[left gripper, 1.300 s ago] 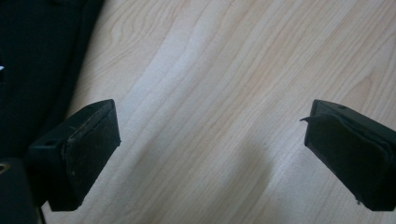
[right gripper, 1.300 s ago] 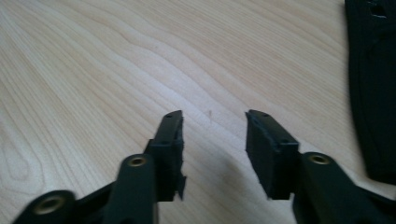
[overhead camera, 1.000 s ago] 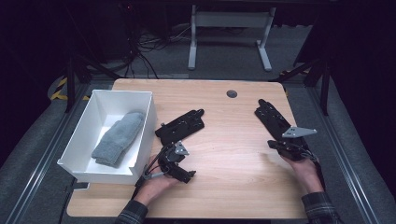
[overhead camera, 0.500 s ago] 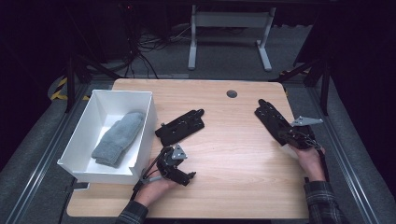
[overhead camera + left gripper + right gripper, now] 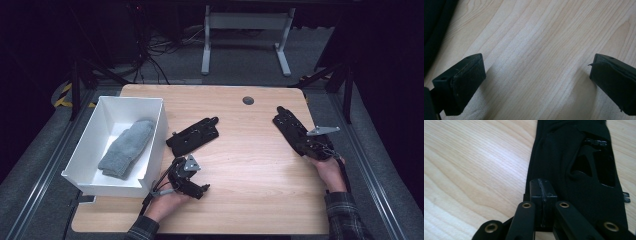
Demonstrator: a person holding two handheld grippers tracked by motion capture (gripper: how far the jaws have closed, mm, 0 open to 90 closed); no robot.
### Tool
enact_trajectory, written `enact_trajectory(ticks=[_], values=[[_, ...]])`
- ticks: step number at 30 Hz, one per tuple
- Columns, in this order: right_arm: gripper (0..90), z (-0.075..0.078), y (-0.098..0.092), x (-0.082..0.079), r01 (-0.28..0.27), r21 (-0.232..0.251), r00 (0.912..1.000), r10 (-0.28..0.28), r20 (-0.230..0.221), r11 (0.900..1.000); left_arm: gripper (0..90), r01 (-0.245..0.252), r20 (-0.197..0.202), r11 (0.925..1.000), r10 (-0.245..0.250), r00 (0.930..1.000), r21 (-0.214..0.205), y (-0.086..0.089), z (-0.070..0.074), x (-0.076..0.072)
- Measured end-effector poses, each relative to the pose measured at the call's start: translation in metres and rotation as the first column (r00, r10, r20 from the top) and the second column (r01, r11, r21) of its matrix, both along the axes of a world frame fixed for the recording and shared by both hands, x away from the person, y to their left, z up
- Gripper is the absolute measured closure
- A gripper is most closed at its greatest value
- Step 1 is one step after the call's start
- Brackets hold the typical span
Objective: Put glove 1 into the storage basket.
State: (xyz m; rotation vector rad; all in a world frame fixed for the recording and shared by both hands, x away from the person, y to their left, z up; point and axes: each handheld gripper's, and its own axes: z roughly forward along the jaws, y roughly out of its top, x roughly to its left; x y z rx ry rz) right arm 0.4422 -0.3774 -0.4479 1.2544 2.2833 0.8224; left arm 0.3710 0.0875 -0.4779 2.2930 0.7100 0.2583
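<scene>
Right tool [image 5: 311,145] has slid from beside the near end of the flat black fabric glove [image 5: 292,129] at the desk's right side onto that end, dropping a little; left tool [image 5: 189,179] hasn't budged. White open plastic bin [image 5: 131,186] with the grey knitted sock [image 5: 126,148] inside looks unchanged, same for the second flat black glove [image 5: 194,136] mid-desk.

Right tool state: jaws pressed together, tips meeting over the glove's near edge in the right gripper view [image 5: 543,192]. Can't tell if any fabric is pinched between the pads or if they just rest on it. Left tool: jaws wide apart, nothing between them, bare light wooden desk [image 5: 536,50] underneath, parked just beside the bin's near corner.

Step in hand, my read: picking up the right-hand glove, probably for the bin. To do it well: if no fabric is caught, open the jaws, press the lower pad flat to the desk and slide it under the cuff edge, then close. Grab a single firm edge, not a loose fold, so the glove doesn't slip out on the lift. Lift straight up before crossing left, clear the other glove. Left tool can stay put.
</scene>
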Motion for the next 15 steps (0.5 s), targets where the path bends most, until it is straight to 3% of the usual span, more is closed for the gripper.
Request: enact_trajectory(ticks=[15], values=[[90.0, 0.001, 0.024, -0.022, -0.131, 0.016, 0.9904, 0.132, -0.043, 0.9912, 0.5, 0.000, -0.003, 1.0000, 0.000, 1.0000, -0.001, 0.000, 0.000, 0.000]])
